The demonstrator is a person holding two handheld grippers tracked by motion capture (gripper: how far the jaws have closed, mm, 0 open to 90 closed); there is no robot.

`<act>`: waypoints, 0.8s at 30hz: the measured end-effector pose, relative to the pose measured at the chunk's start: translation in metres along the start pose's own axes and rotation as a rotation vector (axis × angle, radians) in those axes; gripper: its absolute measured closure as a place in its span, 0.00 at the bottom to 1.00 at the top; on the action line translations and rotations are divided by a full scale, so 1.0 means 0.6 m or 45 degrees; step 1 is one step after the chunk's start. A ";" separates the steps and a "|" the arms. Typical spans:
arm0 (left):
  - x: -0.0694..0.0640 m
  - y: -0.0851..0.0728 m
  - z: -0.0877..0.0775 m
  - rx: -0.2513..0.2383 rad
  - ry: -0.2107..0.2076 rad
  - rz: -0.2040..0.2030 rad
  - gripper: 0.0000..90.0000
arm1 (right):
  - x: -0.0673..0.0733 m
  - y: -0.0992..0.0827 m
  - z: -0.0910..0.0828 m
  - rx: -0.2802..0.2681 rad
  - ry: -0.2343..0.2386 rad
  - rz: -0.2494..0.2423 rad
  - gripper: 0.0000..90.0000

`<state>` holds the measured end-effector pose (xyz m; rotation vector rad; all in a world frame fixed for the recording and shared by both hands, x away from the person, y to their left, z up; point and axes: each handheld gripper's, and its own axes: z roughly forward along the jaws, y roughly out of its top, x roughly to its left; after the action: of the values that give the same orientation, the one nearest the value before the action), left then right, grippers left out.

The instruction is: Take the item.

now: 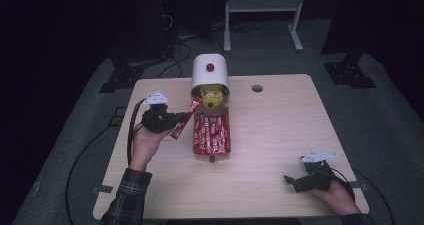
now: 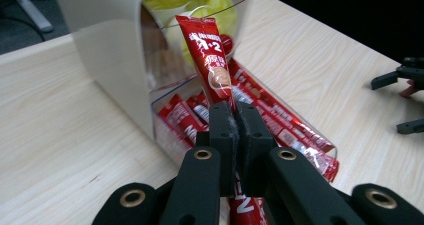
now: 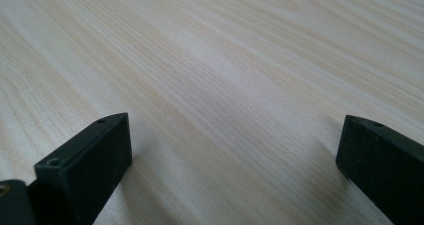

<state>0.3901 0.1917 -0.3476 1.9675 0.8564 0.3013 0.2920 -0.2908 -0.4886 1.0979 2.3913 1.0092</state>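
Observation:
My left gripper [image 2: 234, 120] is shut on a red stick sachet [image 2: 209, 60], which stands up between its pads just left of the dispenser. From above, the same left gripper [image 1: 184, 117] holds that sachet [image 1: 186, 119] slanted beside the clear tray [image 1: 226, 146]. The tray holds several more red sachets [image 1: 211, 132] and sticks out from a white dispenser [image 1: 210, 70] with a yellow lining. My right gripper [image 1: 289, 181] rests at the table's near right, open, its fingers [image 3: 90, 157] wide apart over bare wood.
The light wooden table [image 1: 280, 130] has a round cable hole [image 1: 257, 88] at the back. Black cables trail off the left edge. A white frame stands on the floor behind the table. The other gripper [image 2: 406, 95] shows far right in the left gripper view.

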 end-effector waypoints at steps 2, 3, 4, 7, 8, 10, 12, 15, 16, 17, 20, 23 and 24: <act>0.010 -0.006 -0.002 0.011 0.013 -0.022 0.97 | 0.000 0.000 0.000 0.002 0.001 0.003 0.00; 0.010 -0.006 -0.002 0.011 0.013 -0.022 0.97 | 0.000 0.000 0.000 0.002 0.001 0.003 0.00; 0.017 -0.010 -0.005 0.014 0.015 -0.038 0.97 | 0.000 0.000 0.000 0.002 0.003 0.004 0.00; 0.025 -0.016 -0.008 0.016 0.020 -0.057 0.97 | 0.000 0.000 0.000 0.004 0.002 0.003 0.00; 0.025 -0.016 -0.008 0.016 0.020 -0.057 0.97 | 0.000 0.000 0.000 0.004 0.002 0.003 0.00; 0.031 -0.020 -0.010 0.018 0.029 -0.068 0.97 | 0.000 0.000 0.000 0.003 0.002 0.004 0.00; 0.037 -0.024 -0.010 0.022 0.038 -0.084 0.97 | 0.000 0.000 0.000 0.003 0.002 0.005 0.00; 0.047 -0.032 -0.009 0.033 0.044 -0.107 0.97 | 0.000 0.000 0.000 0.003 0.002 0.005 0.00; 0.050 -0.034 -0.008 0.037 0.046 -0.113 0.97 | 0.000 0.000 0.000 0.003 0.002 0.004 0.00; 0.053 -0.037 -0.007 0.041 0.048 -0.121 0.97 | 0.000 0.000 0.000 0.003 0.002 0.005 0.00; 0.062 -0.044 -0.003 0.052 0.056 -0.138 0.97 | 0.000 0.000 0.000 0.003 0.003 0.003 0.00; 0.069 -0.051 0.002 0.070 0.066 -0.153 0.97 | 0.000 0.000 0.000 0.003 0.003 0.004 0.00; 0.071 -0.054 0.004 0.074 0.069 -0.161 0.97 | 0.000 0.000 0.000 0.003 0.003 0.004 0.00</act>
<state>0.4080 0.2292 -0.3813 1.9565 1.0300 0.2594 0.2917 -0.2908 -0.4885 1.1021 2.3940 1.0090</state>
